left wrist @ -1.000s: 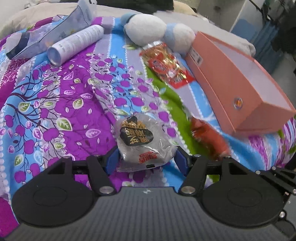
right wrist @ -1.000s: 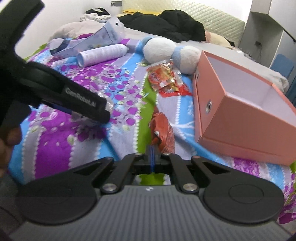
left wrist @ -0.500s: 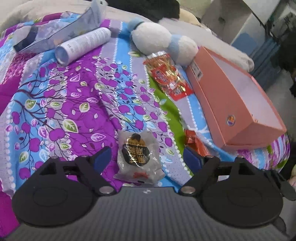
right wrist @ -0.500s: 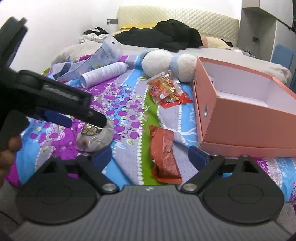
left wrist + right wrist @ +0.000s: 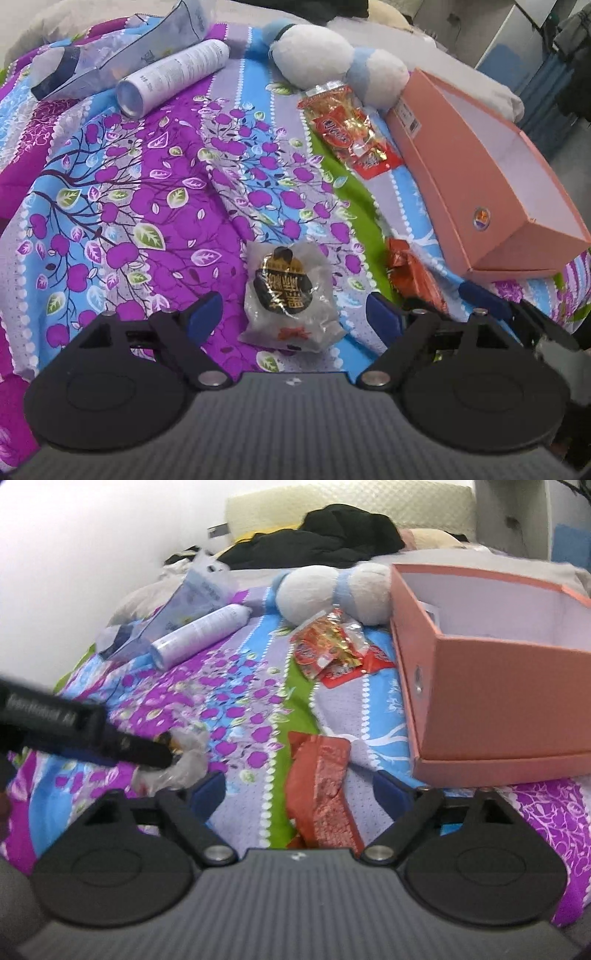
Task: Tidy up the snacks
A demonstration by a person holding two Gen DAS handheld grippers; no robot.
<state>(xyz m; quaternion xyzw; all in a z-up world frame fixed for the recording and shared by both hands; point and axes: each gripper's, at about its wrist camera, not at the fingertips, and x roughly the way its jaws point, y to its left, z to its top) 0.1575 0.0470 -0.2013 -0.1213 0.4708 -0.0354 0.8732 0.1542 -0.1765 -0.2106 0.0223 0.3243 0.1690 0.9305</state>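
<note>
— Where are the snacks found?

— A clear packet with a black and gold label [image 5: 291,299] is laid on the flowered bedspread [image 5: 122,206], well apart from the open pink box [image 5: 491,192]. A red wrapper [image 5: 323,794] is laid on the green stripe, near the box's closest corner. A red and gold bag of sweets [image 5: 343,129] is seen just beside the box's far end, touching a white and blue plush toy [image 5: 332,62].

— How are the left tongs [image 5: 295,317] held?

— Their blue pads are spread wide, having just been opened, and the clear packet is left lying between them, untouched on either side.

— And the right tongs [image 5: 299,790]?

— They are held wide as well, with the gap just drawn in a little after a wide opening. The red wrapper is lying between the pads and is not pressed by them.

— What else is seen around the box?

— Nothing is seen on the shown part of its white inside. A white spray can [image 5: 173,74] and a pale plastic bag [image 5: 122,55] are laid well apart from the box, across the bed. Dark clothing [image 5: 317,535] is heaped beyond the plush toy, against a quilted headboard [image 5: 351,498].
</note>
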